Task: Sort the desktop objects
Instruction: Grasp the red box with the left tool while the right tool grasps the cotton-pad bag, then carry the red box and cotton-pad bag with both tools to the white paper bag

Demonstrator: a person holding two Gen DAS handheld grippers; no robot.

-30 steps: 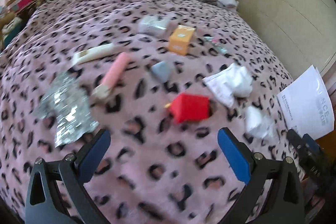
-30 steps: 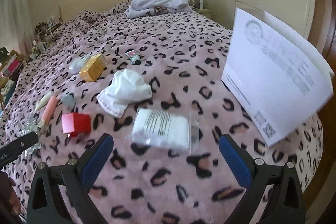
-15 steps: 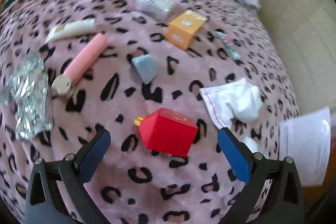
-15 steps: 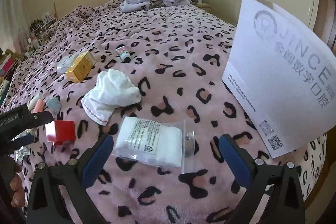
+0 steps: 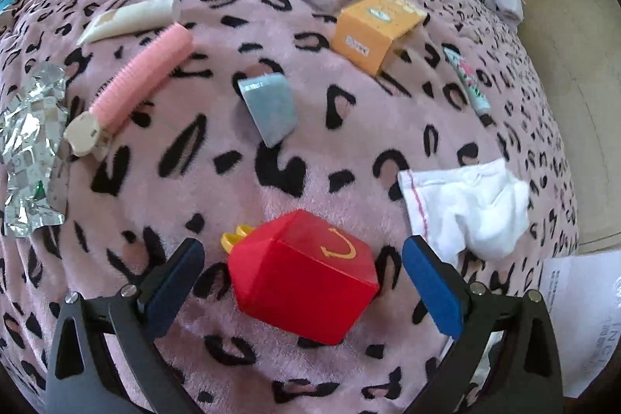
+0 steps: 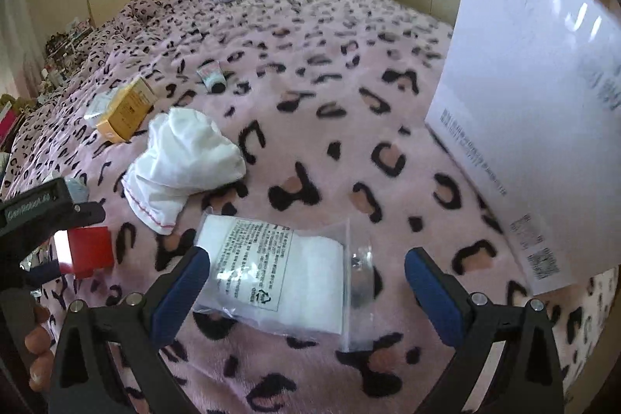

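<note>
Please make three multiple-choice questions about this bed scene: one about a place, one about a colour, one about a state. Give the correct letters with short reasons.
1. Where does the red box lie relative to the left gripper?
A. Between its two fingers
B. Far behind the orange box
C. On top of the white cloth

2. What colour is the ribbed hair clip?
A. Green
B. Pink
C. Black

3. How does the right gripper stand over the clear plastic packet?
A. Shut on it
B. Open, with the packet between the fingers
C. Turned away from it

Answers:
1 A: a blue pad shows on each side of the box.
2 B: its ribbed body is pink.
3 B: the fingers stand wide apart around the packet.
</note>
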